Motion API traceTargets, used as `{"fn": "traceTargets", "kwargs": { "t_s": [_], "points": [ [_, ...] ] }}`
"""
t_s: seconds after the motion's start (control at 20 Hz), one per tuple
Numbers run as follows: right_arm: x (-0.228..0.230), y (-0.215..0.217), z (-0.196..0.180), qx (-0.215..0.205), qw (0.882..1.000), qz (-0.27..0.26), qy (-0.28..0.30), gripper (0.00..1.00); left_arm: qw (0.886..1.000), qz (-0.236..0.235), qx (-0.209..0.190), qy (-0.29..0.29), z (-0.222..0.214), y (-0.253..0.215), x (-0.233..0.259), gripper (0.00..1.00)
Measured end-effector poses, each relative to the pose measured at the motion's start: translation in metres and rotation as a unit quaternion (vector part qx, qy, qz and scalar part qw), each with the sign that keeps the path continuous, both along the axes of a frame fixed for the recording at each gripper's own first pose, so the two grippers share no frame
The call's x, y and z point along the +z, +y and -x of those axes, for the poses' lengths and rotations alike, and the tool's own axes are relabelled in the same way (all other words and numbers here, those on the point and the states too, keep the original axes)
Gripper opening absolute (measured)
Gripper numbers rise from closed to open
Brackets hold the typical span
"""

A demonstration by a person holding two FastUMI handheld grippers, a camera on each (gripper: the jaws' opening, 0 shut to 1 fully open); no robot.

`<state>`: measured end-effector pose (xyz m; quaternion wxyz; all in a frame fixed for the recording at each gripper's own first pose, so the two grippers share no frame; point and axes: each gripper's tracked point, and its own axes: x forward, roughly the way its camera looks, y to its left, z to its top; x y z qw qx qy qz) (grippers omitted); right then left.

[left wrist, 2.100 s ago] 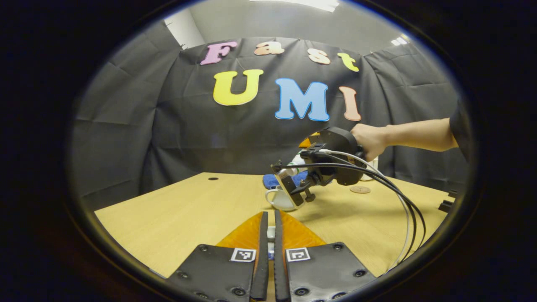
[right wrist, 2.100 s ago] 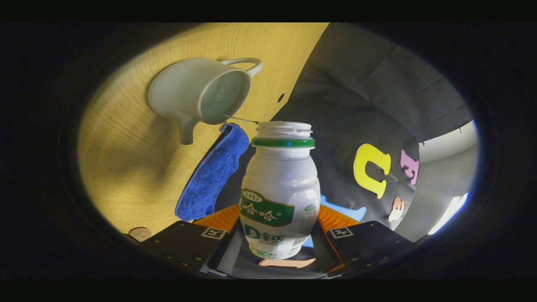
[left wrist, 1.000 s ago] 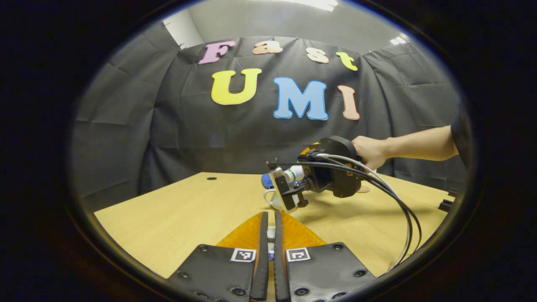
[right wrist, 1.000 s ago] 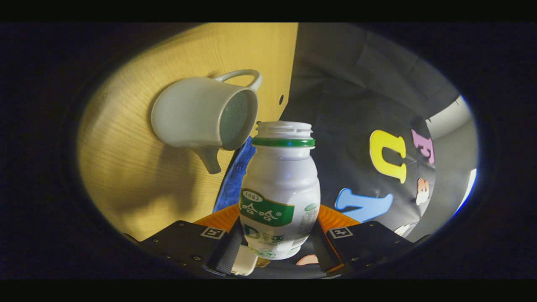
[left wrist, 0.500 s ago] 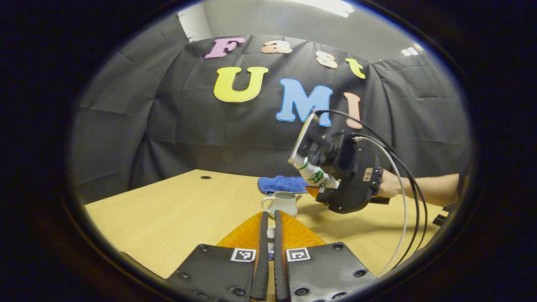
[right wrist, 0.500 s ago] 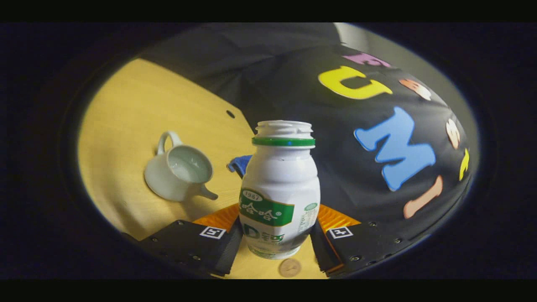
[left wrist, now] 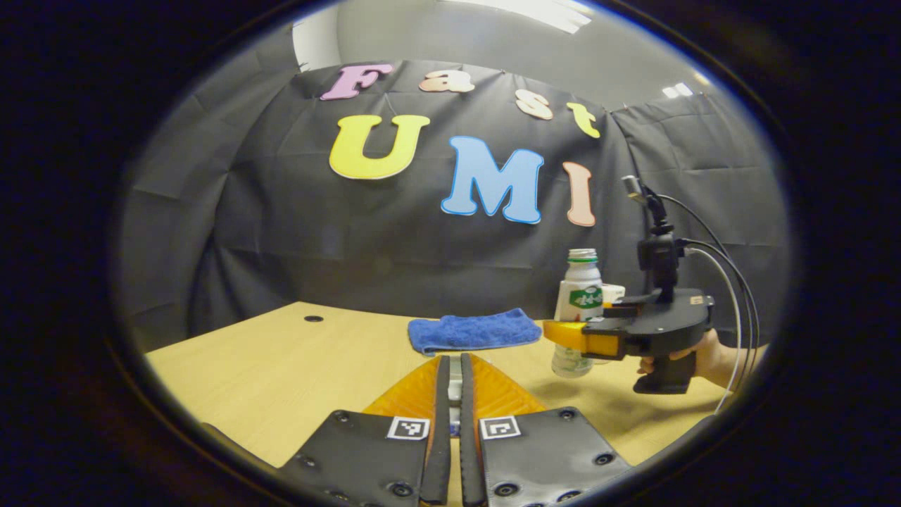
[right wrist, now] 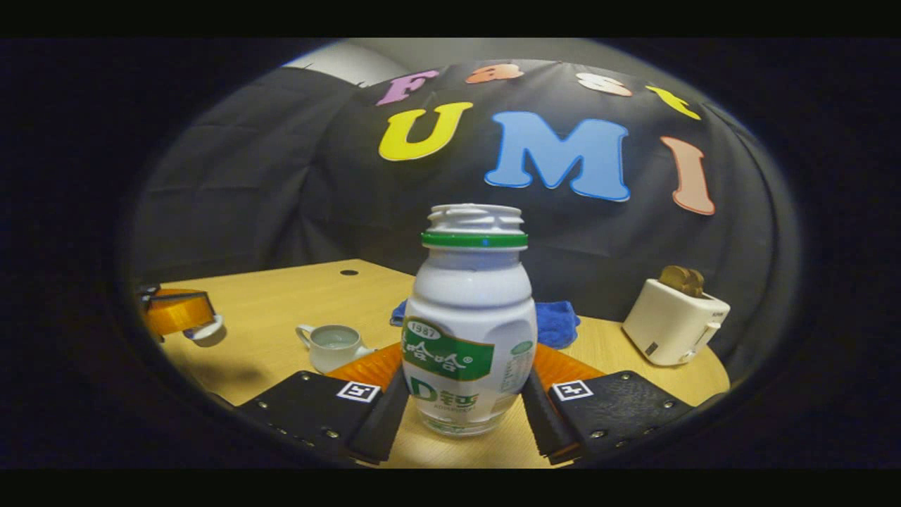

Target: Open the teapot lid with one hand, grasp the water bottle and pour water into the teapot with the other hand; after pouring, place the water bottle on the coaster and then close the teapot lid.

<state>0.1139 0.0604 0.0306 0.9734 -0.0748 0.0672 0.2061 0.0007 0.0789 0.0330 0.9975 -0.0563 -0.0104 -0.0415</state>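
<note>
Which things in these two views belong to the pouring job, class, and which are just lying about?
Part of the job:
- water bottle, upright, gripped by the right gripper
- teapot, lid off
- lid, held at the left gripper's tip

Lying about:
- blue cloth on the table
- toaster

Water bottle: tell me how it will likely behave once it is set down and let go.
The water bottle is tall with a narrow base, so it may tip if nudged. Its smooth plastic body probably slips easily, though the right tongs pinch it low on both sides. Uncapped, it would likely spill whatever remains if knocked over.
</note>
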Motion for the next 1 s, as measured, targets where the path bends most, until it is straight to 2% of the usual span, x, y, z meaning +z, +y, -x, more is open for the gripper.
{"fn": "traceTargets", "kwargs": {
  "t_s": [0.05, 0.15, 0.35, 0.4, 0.65, 0.8, 0.85, 0.95, 1.0],
  "points": [
    [0.002, -0.007, 0.002, -0.004, 1.000, -0.020, 0.003, 0.74, 1.000, -0.001, -0.004, -0.003, -0.013, -0.002, 0.004, 0.08],
    [0.007, -0.021, 0.005, -0.012, 0.999, -0.049, 0.002, 0.74, 1.000, -0.004, -0.011, -0.005, -0.037, -0.007, 0.009, 0.16],
    [0.011, -0.059, 0.008, -0.046, 0.996, -0.081, -0.004, 0.74, 1.000, -0.014, -0.020, 0.000, -0.079, -0.017, 0.009, 0.16],
    [0.011, -0.068, 0.008, -0.055, 0.995, -0.087, -0.004, 0.74, 1.000, -0.017, -0.020, 0.001, -0.088, -0.020, 0.007, 0.12],
    [0.018, -0.107, 0.009, -0.097, 0.991, -0.092, -0.020, 0.74, 0.999, -0.033, -0.017, 0.017, -0.115, -0.024, -0.010, 0.12],
    [0.017, -0.113, 0.009, -0.100, 0.990, -0.098, -0.020, 0.74, 0.999, -0.044, -0.014, 0.022, -0.125, -0.025, -0.016, 0.12],
    [0.017, -0.114, 0.010, -0.101, 0.990, -0.098, -0.019, 0.74, 0.998, -0.047, -0.013, 0.027, -0.129, -0.025, -0.020, 0.16],
    [0.016, -0.116, 0.009, -0.101, 0.990, -0.097, -0.018, 0.74, 0.998, -0.055, -0.007, 0.034, -0.135, -0.023, -0.028, 0.09],
    [0.014, -0.116, 0.010, -0.101, 0.990, -0.096, -0.018, 0.74, 0.998, -0.055, -0.004, 0.037, -0.137, -0.019, -0.031, 0.12]
  ]
}}
